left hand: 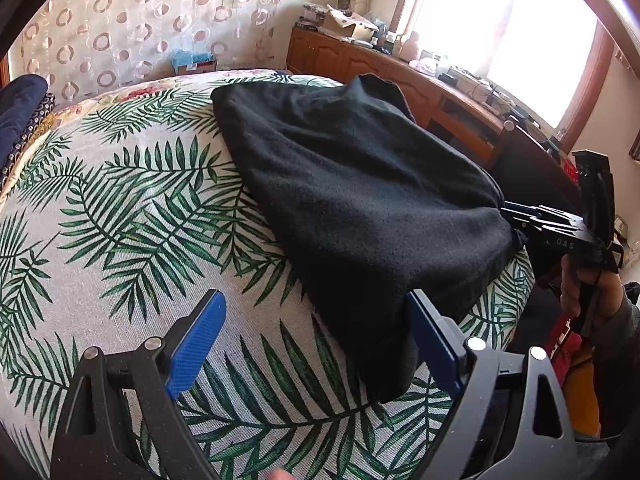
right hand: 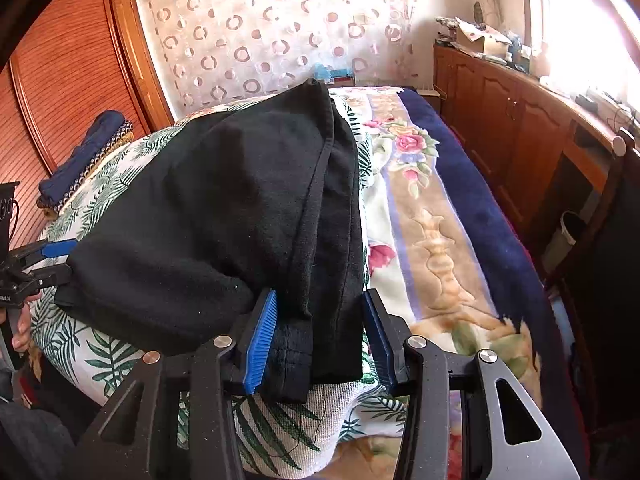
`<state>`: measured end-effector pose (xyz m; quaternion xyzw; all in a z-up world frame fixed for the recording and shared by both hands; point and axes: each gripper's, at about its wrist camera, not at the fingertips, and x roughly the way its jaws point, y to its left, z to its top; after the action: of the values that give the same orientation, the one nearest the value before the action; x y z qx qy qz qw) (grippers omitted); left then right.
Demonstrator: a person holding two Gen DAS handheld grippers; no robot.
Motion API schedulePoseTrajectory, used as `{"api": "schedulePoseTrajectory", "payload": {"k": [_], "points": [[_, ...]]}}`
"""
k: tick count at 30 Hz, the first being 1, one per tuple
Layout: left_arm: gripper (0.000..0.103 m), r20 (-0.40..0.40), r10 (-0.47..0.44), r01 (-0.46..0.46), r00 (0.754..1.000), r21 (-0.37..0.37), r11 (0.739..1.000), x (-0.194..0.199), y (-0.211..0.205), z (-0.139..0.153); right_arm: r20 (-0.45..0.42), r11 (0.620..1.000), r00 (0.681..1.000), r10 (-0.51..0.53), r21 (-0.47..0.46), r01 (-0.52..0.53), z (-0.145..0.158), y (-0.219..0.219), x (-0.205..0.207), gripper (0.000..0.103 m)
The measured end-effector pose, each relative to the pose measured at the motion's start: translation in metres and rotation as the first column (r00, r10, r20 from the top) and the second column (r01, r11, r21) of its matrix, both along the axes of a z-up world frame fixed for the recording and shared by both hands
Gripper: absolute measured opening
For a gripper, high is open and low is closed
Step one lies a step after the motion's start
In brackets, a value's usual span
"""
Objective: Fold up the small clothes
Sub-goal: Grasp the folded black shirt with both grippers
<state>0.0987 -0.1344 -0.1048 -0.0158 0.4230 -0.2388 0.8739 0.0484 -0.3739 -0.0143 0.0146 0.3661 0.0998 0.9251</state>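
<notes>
A black garment (left hand: 360, 196) lies folded on a palm-leaf cloth (left hand: 132, 216) on the bed. My left gripper (left hand: 316, 340) is open at the garment's near corner, its right finger against the fabric edge. In the right wrist view the garment (right hand: 224, 208) shows hemmed edges. My right gripper (right hand: 320, 344) is open, and its blue fingers (right hand: 260, 340) straddle the garment's near hem. The right gripper also shows in the left wrist view (left hand: 560, 228) at the garment's right corner. The left gripper shows in the right wrist view (right hand: 48, 260) at the garment's left corner.
A floral blanket (right hand: 440, 216) covers the bed to the right. Wooden cabinets (right hand: 520, 132) with clutter run under the window. A folded navy cloth (right hand: 88, 148) lies by the wooden wardrobe (right hand: 60, 80). A patterned curtain (left hand: 152, 20) hangs behind the bed.
</notes>
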Motion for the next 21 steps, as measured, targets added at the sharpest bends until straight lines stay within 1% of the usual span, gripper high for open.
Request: {"api": "schedulePoseTrajectory", "payload": {"k": [2,3,4,5,6,9,11,14,16,18,19,20,21], "points": [[0.091,-0.007,-0.006,0.006,1.000,-0.008,1.000,0.000,0.000,-0.002,0.003,1.000,1.000,0.000,0.002,0.000,-0.001,0.000,-0.001,0.046],[0.091,-0.008,-0.009,0.009,1.000,-0.011,1.000,0.000,0.001,-0.002,0.005,1.000,1.000,0.002,-0.004,-0.002,-0.001,0.000,-0.001,0.043],[0.091,-0.006,-0.012,0.012,1.000,-0.012,1.000,-0.001,0.001,-0.003,0.011,1.000,1.000,0.003,-0.010,-0.003,-0.001,0.001,-0.002,0.040],[0.091,-0.003,-0.015,0.015,1.000,-0.014,1.000,-0.002,0.001,-0.003,0.013,1.000,1.000,0.015,-0.005,-0.015,-0.001,0.003,-0.004,0.032],[0.089,-0.002,-0.019,0.019,1.000,-0.017,1.000,-0.002,0.001,-0.002,0.012,1.000,1.000,0.029,-0.005,-0.029,-0.001,0.005,-0.004,0.031],[0.086,-0.001,-0.024,0.024,1.000,-0.034,0.999,-0.002,0.002,-0.002,0.014,0.998,0.999,0.031,-0.051,-0.030,-0.003,0.012,-0.005,0.031],[0.082,0.002,-0.030,0.030,1.000,-0.042,0.999,-0.003,0.002,-0.002,0.010,0.999,0.999,0.031,-0.034,-0.031,-0.003,0.009,-0.003,0.032],[0.070,0.006,-0.041,0.041,0.999,-0.048,0.998,-0.004,0.000,-0.001,0.002,0.999,0.999,0.037,-0.022,-0.037,-0.003,0.006,-0.002,0.032],[0.057,-0.001,-0.051,0.051,0.999,-0.065,0.997,-0.005,-0.002,-0.001,0.000,0.999,0.999,0.038,-0.033,-0.038,-0.003,0.008,-0.001,0.032],[0.053,-0.008,-0.052,0.051,0.999,-0.078,0.996,-0.005,-0.003,-0.001,0.002,0.998,0.999,0.042,-0.045,-0.041,-0.003,0.010,-0.002,0.030],[0.051,-0.007,-0.052,0.051,0.999,-0.078,0.996,-0.004,-0.004,-0.001,0.003,0.998,0.999,0.049,-0.048,-0.049,-0.002,0.011,-0.002,0.023],[0.050,-0.009,-0.054,0.054,0.998,-0.080,0.995,-0.005,-0.004,-0.001,-0.002,0.996,0.997,0.080,-0.031,-0.080,-0.003,0.013,-0.002,0.011],[0.043,-0.012,-0.059,0.058,0.998,-0.082,0.995,-0.005,-0.005,-0.001,-0.001,0.996,0.996,0.085,-0.034,-0.085,-0.002,0.013,-0.002,0.009]]}}
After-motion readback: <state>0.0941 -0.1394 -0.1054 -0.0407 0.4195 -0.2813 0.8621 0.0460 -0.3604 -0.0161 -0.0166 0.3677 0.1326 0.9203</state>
